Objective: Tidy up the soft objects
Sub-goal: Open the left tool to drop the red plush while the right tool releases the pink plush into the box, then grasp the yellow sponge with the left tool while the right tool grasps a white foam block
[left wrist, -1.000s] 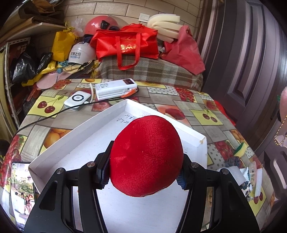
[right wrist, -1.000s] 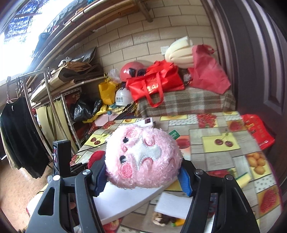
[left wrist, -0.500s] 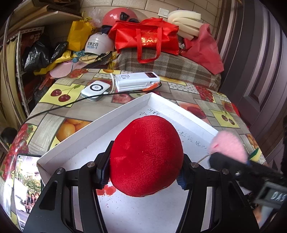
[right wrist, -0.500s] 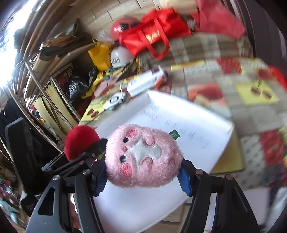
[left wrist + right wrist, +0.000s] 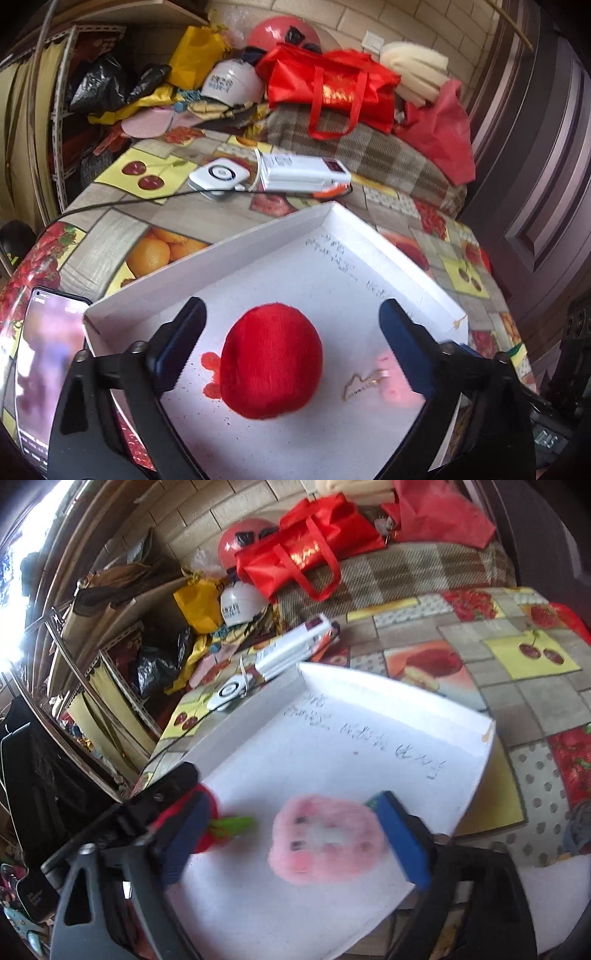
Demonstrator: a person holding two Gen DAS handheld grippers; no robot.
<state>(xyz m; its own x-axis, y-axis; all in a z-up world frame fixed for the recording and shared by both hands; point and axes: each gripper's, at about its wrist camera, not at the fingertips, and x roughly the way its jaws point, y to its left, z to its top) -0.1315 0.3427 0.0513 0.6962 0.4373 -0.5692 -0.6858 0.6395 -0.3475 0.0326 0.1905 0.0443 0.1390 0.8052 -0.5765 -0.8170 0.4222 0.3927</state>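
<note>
You are letting go of both toys over the white box (image 5: pixel 207 258). Your left gripper (image 5: pixel 291 332) has just been opening its jaws; they are standing wide, and the red plush ball (image 5: pixel 271 360) is sitting between them on the box floor, clear of both pads. Your right gripper (image 5: pixel 291 834) has also just been opening, and the blurred pink plush toy (image 5: pixel 325 843) is lying loose beside the ball, probably so both soft things are gathering in one place.

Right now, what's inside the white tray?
The white tray holds a red plush ball between the open left claw, and a blurred pink plush toy within the open right claw. Handwriting marks the floor; what's under the toys is covered.
</note>
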